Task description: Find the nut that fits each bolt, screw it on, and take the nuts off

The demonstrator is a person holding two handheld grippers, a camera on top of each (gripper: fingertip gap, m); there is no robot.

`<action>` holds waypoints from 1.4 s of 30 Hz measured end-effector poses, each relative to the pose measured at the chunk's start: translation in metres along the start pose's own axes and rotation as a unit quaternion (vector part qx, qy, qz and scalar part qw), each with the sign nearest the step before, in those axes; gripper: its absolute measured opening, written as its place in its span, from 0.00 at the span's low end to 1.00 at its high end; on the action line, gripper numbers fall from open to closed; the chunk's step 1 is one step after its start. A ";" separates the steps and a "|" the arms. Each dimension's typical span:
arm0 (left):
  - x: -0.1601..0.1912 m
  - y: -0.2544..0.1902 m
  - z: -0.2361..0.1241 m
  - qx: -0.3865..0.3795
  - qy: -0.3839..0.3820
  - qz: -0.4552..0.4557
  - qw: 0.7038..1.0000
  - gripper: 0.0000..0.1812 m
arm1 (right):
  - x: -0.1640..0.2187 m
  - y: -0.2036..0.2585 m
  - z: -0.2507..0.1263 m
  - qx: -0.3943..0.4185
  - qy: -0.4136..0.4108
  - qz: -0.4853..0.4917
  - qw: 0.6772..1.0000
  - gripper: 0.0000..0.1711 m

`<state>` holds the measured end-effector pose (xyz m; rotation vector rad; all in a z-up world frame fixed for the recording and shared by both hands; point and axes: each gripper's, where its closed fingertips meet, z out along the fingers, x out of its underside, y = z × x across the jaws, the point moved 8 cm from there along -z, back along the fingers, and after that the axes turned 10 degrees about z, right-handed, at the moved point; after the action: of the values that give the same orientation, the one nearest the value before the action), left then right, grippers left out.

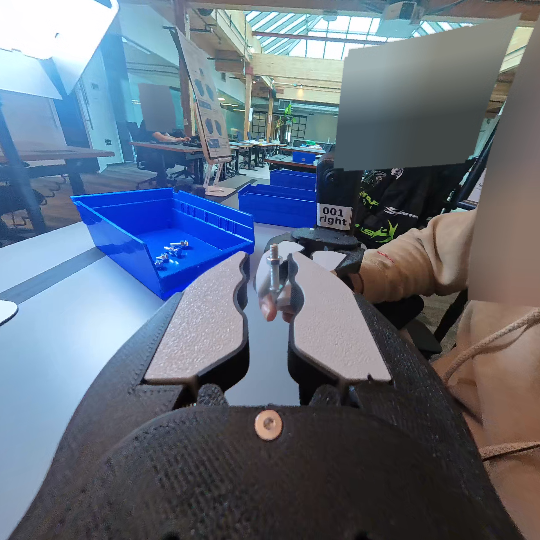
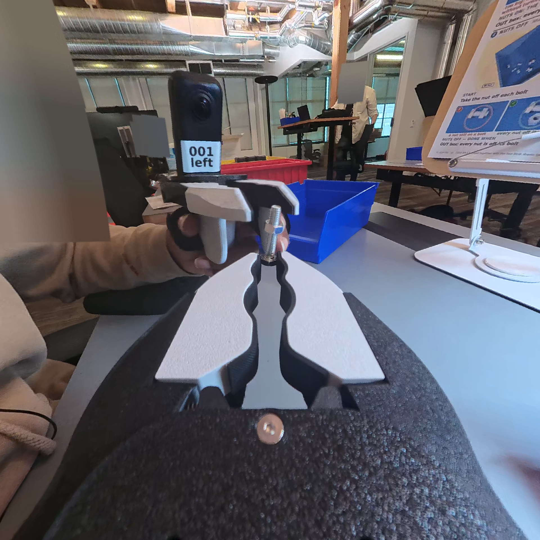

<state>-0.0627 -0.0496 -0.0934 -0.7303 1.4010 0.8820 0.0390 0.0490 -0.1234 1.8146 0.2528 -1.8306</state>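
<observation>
My right gripper (image 2: 268, 258) is shut on the head of a silver bolt (image 2: 270, 242) and holds it upright above the grey table (image 2: 409, 321). A silver nut (image 2: 273, 226) sits on the thread, a little below the bolt's top. My left gripper (image 1: 267, 260) is open, its fingertips on either side of the nut (image 1: 274, 259) without closing on it. In the right wrist view the left gripper's fingers (image 2: 219, 201) hover at the top of the bolt. A hand holds each gripper.
A blue bin (image 1: 122, 233) on the table's left holds several small bolts with nuts (image 1: 172, 251); it also shows in the right wrist view (image 2: 330, 210). More blue bins (image 1: 277, 201) stand behind. An instruction board on a white stand (image 2: 479, 257) is at the right. Both grippers' tips are close together, under 4 cm apart.
</observation>
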 end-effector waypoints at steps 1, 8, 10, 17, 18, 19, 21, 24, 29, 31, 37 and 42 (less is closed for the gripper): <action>0.001 -0.001 0.002 -0.004 0.007 0.003 1.000 0.14 | 0.001 0.000 0.001 -0.001 0.001 0.001 1.000 0.06; 0.004 0.013 -0.007 -0.033 0.009 -0.014 0.999 0.08 | -0.004 -0.001 -0.004 -0.001 -0.016 0.004 1.000 0.06; 0.002 0.006 -0.002 -0.011 0.002 -0.006 1.000 0.13 | -0.001 -0.003 -0.002 0.003 -0.006 0.008 1.000 0.06; 0.007 0.015 -0.004 -0.045 0.020 -0.004 0.999 0.04 | -0.001 -0.004 -0.003 -0.004 -0.009 0.011 1.000 0.06; 0.007 0.017 -0.005 -0.042 0.018 -0.014 0.999 0.06 | -0.002 -0.005 -0.003 -0.001 -0.009 0.007 1.000 0.06; 0.006 0.016 -0.005 -0.033 0.011 -0.020 0.999 0.08 | -0.002 -0.005 -0.003 0.002 -0.007 0.005 1.000 0.06; 0.005 0.008 0.000 -0.008 0.002 -0.015 1.000 0.13 | 0.000 -0.006 -0.002 0.007 -0.001 0.009 1.000 0.06; 0.007 0.003 0.006 -0.013 0.017 0.001 1.000 0.13 | 0.002 -0.005 0.000 0.004 0.004 0.008 1.000 0.06; 0.010 0.018 -0.004 -0.047 0.018 -0.021 0.999 0.05 | -0.005 -0.006 -0.004 -0.001 -0.018 0.009 1.000 0.06; 0.007 0.013 -0.001 -0.024 0.003 -0.021 0.999 0.10 | -0.003 -0.007 -0.003 0.005 -0.011 0.011 1.000 0.06; 0.008 0.006 0.004 -0.021 0.020 -0.004 1.000 0.10 | 0.000 -0.004 -0.001 0.002 -0.002 0.012 1.000 0.06; 0.005 0.011 -0.002 -0.026 0.003 -0.020 0.999 0.10 | -0.003 -0.005 -0.002 0.002 -0.006 0.013 1.000 0.06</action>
<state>-0.0729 -0.0452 -0.0972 -0.7985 1.3680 0.8895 0.0383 0.0554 -0.1222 1.8016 0.2199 -1.8242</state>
